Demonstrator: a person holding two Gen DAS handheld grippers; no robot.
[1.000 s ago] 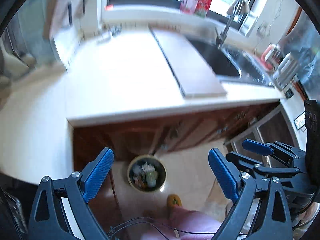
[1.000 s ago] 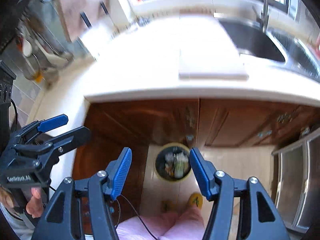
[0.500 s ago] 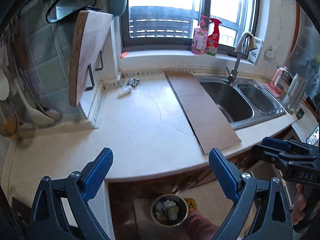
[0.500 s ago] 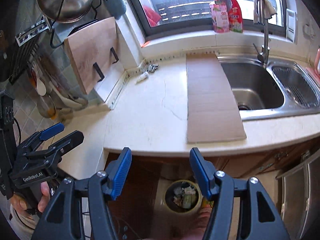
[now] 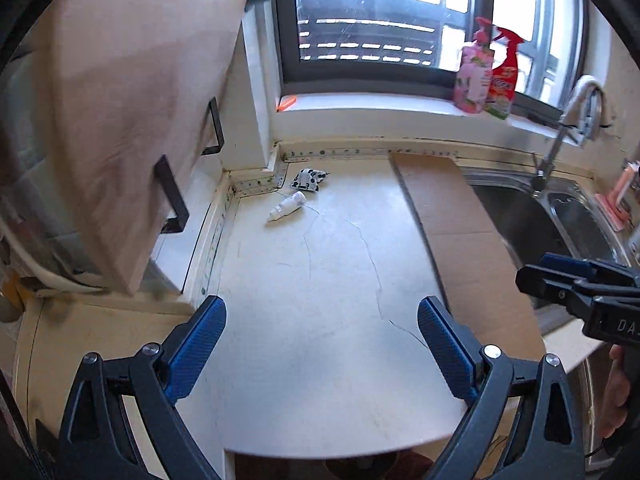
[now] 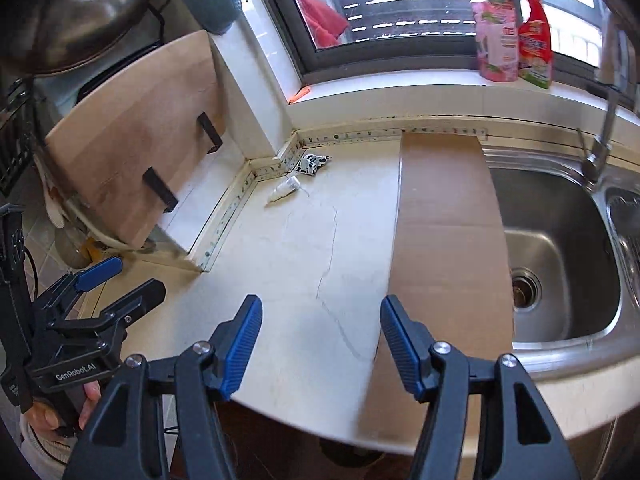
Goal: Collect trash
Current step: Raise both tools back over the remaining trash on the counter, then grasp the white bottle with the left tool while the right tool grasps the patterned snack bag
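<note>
We see a small white tube (image 5: pixel 287 206) lying on the surface (image 5: pixel 320 320) just in front of the spotted wrapper (image 5: pixel 308 178), long axis diagonal, narrow end pointing away from the wrapper. Our left tongs (image 5: pixel 320 354) and right tongs (image 6: pixel 321 346) gape wide, empty, well short of that wrapper.

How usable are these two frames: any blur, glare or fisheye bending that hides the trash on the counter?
Left wrist: window blown out, cutting board smeared, yet the white tube and crumpled wrapper read clearly. Right wrist: faucet and cardboard edges blurred; counter curves strongly near the rim.
</note>
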